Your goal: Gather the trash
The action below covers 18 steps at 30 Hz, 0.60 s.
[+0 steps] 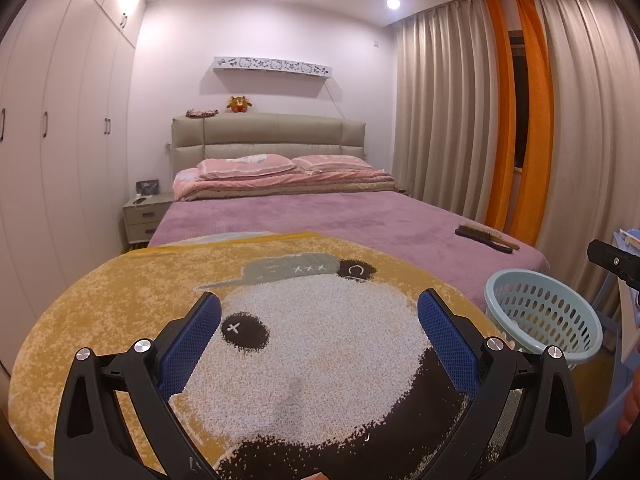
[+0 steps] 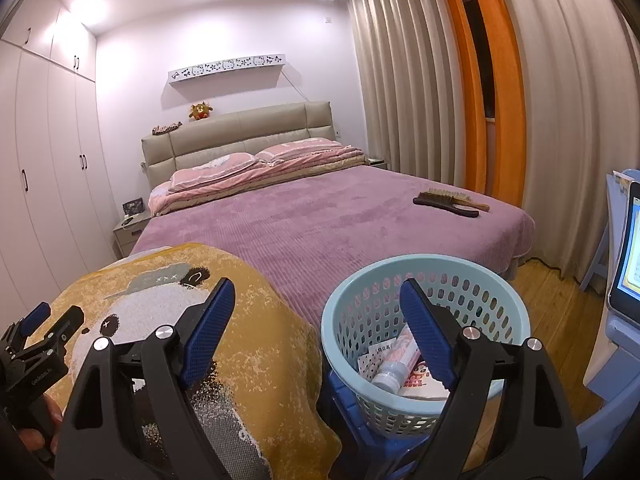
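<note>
Jaws spread and empty on both the left gripper [image 1: 320, 320] and right gripper [image 2: 318, 312]; pale blue perforated plastic basket [image 2: 516, 320] holds wrappers, probably a bottle; scan yellow panda-print blanket [image 1: 140, 300] for leftovers

A home bedroom; straight ahead of the gripper stands a made bed [image 1: 320, 216] with pink pillows [image 1: 248, 166] against a padded headboard [image 1: 268, 136]; a white wardrobe [image 1: 60, 128] lines the wall to its left; floor-length curtains [image 1: 440, 112] hang to its right; a nightstand [image 1: 144, 216] sits beside the bed's head.
</note>
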Available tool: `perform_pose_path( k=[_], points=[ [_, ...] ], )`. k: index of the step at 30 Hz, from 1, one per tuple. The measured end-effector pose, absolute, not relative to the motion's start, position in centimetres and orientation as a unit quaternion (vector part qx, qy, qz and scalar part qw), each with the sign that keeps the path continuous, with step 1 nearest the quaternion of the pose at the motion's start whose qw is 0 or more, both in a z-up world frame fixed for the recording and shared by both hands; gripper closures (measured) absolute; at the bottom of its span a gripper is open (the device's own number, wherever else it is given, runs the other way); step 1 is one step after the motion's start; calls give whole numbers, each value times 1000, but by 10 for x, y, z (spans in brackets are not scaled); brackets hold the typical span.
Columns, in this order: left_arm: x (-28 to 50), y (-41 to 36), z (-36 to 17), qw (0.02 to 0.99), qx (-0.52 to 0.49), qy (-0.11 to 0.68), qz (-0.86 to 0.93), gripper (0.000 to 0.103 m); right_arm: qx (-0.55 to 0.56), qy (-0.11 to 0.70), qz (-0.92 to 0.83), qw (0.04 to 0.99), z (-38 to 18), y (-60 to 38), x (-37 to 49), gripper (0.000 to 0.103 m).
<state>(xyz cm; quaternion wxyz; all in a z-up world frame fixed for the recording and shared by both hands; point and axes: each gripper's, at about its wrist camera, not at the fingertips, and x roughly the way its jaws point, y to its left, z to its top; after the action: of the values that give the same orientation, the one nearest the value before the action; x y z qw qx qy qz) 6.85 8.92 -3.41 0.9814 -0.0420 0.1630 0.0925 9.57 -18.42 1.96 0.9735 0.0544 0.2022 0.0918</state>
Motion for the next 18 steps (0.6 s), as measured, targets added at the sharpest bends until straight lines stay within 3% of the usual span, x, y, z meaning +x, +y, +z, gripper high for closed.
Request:
perform_pose_path(
  k=[18],
  points=[
    [69,91,-33,982,-41,162,92,7,57,204,94,973,18,-186,96,23]
  ],
)
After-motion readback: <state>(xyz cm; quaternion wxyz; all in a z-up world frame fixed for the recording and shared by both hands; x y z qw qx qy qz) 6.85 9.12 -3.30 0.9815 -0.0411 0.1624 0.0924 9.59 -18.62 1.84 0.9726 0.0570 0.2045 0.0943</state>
